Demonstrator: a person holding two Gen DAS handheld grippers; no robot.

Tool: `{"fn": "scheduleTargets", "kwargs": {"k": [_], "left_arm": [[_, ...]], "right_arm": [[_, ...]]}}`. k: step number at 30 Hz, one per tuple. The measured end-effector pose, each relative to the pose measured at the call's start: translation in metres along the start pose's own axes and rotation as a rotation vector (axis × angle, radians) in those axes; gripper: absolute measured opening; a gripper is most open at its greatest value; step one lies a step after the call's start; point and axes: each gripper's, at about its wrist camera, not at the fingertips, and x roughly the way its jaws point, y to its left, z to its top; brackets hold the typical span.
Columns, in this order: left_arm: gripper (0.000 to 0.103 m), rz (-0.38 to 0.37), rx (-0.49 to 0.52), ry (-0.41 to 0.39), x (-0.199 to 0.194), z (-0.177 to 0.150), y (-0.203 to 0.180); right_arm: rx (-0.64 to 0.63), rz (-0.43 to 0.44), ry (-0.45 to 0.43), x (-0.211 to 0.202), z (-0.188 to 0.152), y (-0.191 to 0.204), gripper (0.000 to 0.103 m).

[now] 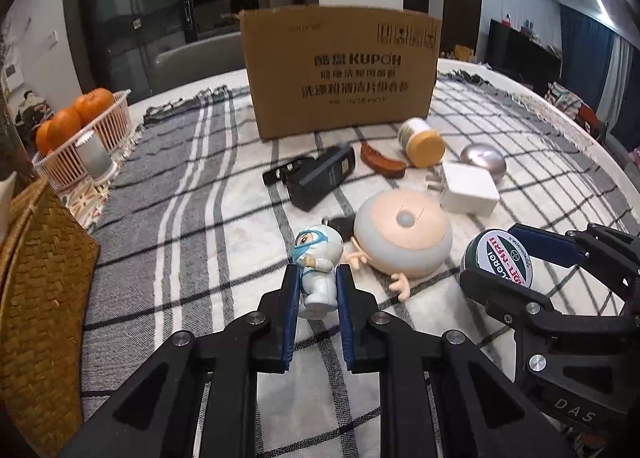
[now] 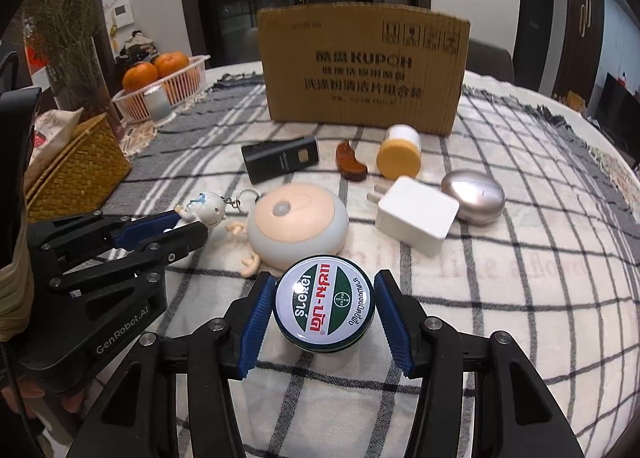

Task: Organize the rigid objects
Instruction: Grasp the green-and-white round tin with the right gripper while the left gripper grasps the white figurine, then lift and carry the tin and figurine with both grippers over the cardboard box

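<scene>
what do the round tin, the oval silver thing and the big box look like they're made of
The round tin: looks like painted metal under a glossy printed lid, going by the bright glare, though plastic is possible. The oval silver thing: brushed metal look, soft satin sheen; could be coated plastic. The big box: plain corrugated cardboard, matte brown, with a wavy cut top edge.

White astronaut figurine (image 1: 316, 274) lies tilted; round green tin (image 2: 325, 312) apparently upright beside it.
</scene>
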Motion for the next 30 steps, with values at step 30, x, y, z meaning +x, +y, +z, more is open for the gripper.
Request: {"fn": "scheduleTargets", "kwargs": {"k": [30], "left_arm": [[0.019, -0.043, -0.098, -0.274, -0.076, 0.092, 0.003]], "right_arm": [[0.022, 0.014, -0.297, -0.076, 0.081, -0.019, 0.053]]}}
